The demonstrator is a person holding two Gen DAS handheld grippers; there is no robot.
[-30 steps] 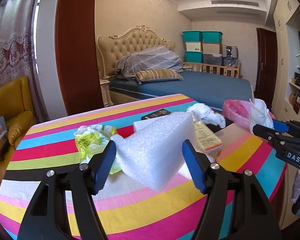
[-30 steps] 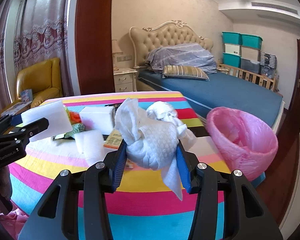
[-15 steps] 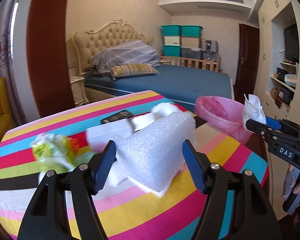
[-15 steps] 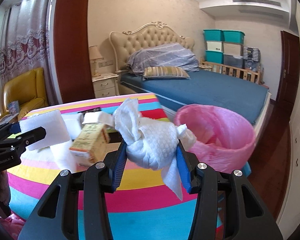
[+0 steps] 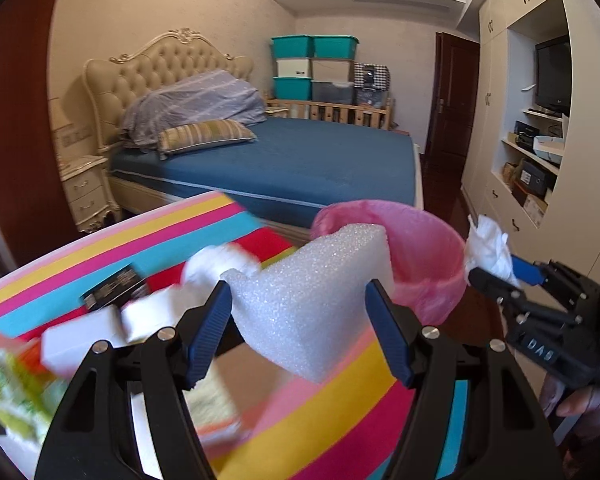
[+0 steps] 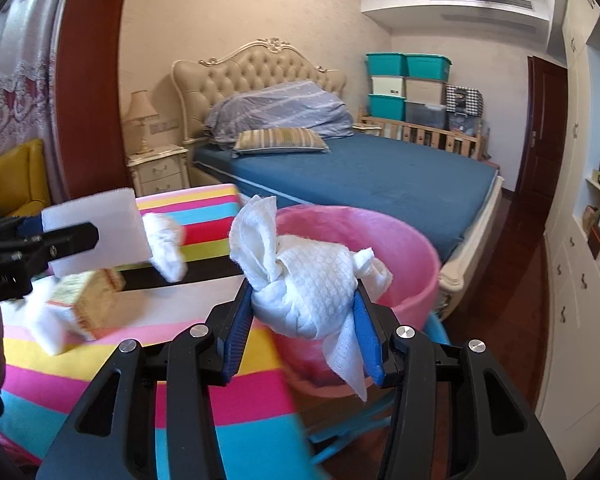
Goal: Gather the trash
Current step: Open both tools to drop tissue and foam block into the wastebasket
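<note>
While both jaws hold trash | right gripper (image 6: 306, 330) squeezes the wipe (image 6: 304, 280), bin (image 6: 416, 248) straight ahead and closest | left gripper (image 5: 300, 332) squeezes the foam (image 5: 312, 300), bin ahead to its right, past the tabletop (image 5: 332, 412) edge

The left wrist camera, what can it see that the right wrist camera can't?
Only the left wrist view shows the TV on the wall shelves and a black box lying on the striped table.

Only the right wrist view shows the lamp, the yellow armchair and the lace curtain.

Both show the pink trash bin, the foam block in the left gripper, the crumpled tissue in the right gripper, and the bed.
</note>
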